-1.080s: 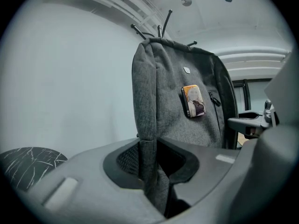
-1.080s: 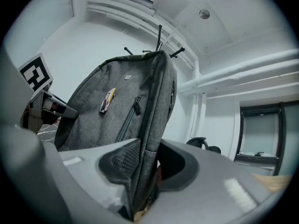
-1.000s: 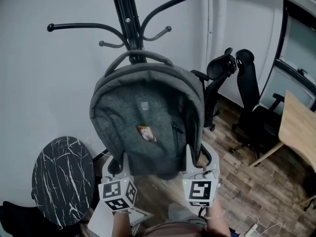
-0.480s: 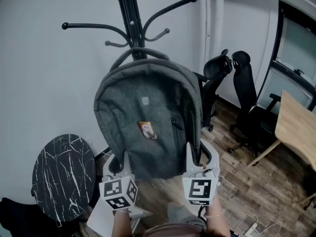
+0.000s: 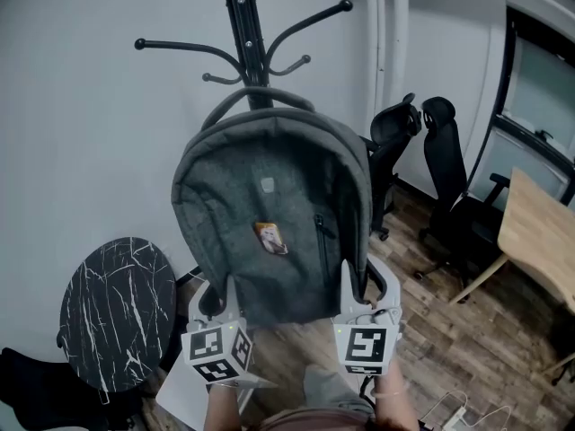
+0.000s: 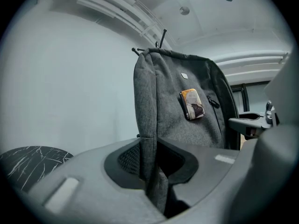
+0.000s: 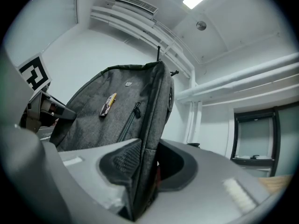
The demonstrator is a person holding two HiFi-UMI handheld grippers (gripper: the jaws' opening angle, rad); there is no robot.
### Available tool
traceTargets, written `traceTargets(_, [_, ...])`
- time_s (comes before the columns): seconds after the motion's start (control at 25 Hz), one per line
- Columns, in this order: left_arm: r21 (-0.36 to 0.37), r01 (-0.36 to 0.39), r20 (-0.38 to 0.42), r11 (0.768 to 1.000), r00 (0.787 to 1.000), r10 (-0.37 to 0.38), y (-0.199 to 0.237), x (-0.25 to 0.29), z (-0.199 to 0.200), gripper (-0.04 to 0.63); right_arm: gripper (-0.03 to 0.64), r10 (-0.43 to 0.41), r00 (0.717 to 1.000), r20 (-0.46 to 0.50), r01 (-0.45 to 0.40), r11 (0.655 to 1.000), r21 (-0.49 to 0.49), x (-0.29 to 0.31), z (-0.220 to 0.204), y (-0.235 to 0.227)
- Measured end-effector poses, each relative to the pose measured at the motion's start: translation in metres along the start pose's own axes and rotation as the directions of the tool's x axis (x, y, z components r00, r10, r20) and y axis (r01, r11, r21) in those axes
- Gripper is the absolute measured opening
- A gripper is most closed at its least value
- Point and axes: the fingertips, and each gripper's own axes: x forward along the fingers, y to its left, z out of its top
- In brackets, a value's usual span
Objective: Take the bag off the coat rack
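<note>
Both your left gripper (image 5: 214, 296) and right gripper (image 5: 367, 290) clamp the bag (image 5: 269, 214) at its bottom corners; coat rack (image 5: 244, 25) close behind, office chairs (image 5: 446, 173) rightward, the handle (image 5: 260, 93) meeting the hook hidden

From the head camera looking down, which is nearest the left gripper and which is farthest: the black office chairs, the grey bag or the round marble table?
1. The grey bag: its lower left edge is pinched in the left gripper.
2. The round marble table: low down, just to the left.
3. The black office chairs: beyond the bag, off to the right.
</note>
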Motion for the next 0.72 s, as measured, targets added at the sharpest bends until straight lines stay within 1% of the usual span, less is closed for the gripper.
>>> traceTargets(0.32, [0.0,-0.003,-0.006,1.0,1.0,0.003,-0.006,-0.052,-0.006,0.074,0.101,0.006,1.0,-0.003,-0.006,1.0,0.009,-0.052,0.006,0.007])
traceTargets(0.72, [0.008,0.007,0.013,1.0,1.0,-0.007,-0.009,-0.132,-0.005,0.074,0.101,-0.002,1.0,0.013,0.002,1.0,0.012,-0.131,0.025,0.022])
